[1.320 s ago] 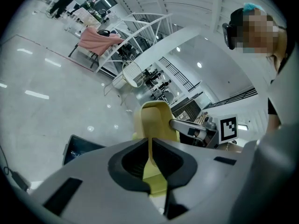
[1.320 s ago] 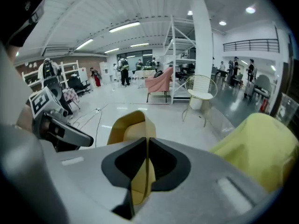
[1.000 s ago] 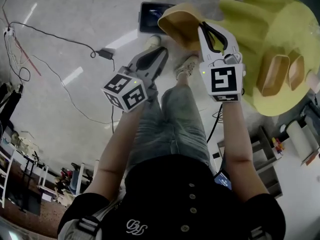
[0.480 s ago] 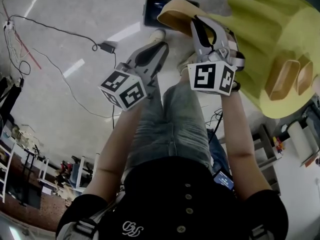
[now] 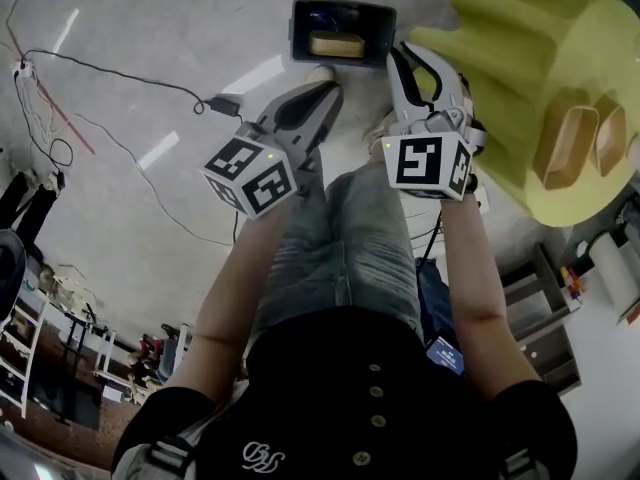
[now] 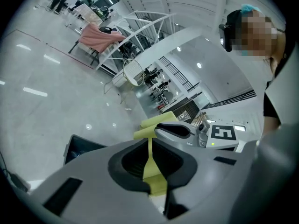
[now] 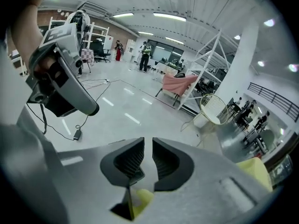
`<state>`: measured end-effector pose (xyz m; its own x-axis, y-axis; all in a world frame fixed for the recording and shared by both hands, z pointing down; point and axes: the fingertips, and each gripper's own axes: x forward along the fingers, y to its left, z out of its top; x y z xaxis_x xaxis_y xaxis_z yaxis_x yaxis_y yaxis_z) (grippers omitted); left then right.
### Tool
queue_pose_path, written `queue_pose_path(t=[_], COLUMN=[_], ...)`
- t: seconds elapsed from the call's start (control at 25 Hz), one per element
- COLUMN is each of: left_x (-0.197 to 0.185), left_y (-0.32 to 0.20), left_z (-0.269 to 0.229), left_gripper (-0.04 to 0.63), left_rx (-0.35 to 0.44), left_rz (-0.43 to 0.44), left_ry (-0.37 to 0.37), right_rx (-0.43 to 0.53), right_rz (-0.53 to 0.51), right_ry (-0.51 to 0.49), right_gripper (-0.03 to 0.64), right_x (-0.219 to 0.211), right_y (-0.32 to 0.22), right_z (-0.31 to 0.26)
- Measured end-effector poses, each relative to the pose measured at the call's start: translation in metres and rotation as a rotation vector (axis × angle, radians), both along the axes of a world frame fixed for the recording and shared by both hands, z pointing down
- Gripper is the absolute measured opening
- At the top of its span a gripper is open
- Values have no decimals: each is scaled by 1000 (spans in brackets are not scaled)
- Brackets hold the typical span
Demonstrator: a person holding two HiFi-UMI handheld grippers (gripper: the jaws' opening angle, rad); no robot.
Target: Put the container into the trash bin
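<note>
Two forearms reach forward and down at upper centre. Left gripper (image 5: 322, 96) is pinched closed, empty; right gripper (image 5: 403, 60) is easing apart, empty. Trash bin (image 5: 299, 30) walls half-hide the container (image 5: 335, 45).

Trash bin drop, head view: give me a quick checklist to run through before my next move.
1. Tan container inside the dark rectangular trash bin: ok.
2. Container lying flat on the bin's bottom: cannot tell.
3. Right gripper free of the container, jaws opening with nothing between them: ok.
4. Left gripper shut and empty: ok.
5. Table cleared: not ok, two more tan containers lie on the yellow-green tablecloth.
</note>
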<state>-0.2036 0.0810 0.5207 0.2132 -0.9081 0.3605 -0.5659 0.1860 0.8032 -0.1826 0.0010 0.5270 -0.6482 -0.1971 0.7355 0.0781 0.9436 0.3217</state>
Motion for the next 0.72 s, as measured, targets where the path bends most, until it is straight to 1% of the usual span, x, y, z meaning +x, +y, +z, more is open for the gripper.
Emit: queue_pose_path(t=[0.24, 0.36, 0.52, 0.72], left_x=[-7, -4, 11, 40], left_y=[-19, -30, -51, -82], left_z=[-24, -41, -64, -94], left_gripper=[32, 32, 32, 32], left_rx=[37, 62, 105, 167], left_rz=[92, 150, 235, 292], left_ry=[-39, -57, -83, -102], right_rx=[-19, -34, -18, -1], right_rz=[127, 194, 298, 377], right_ry=[-41, -68, -120, -153], right_gripper=[44, 44, 44, 44], right_x=[6, 13, 33, 69], right_y=[-3, -5, -19, -34], right_z=[-26, -41, -66, -93])
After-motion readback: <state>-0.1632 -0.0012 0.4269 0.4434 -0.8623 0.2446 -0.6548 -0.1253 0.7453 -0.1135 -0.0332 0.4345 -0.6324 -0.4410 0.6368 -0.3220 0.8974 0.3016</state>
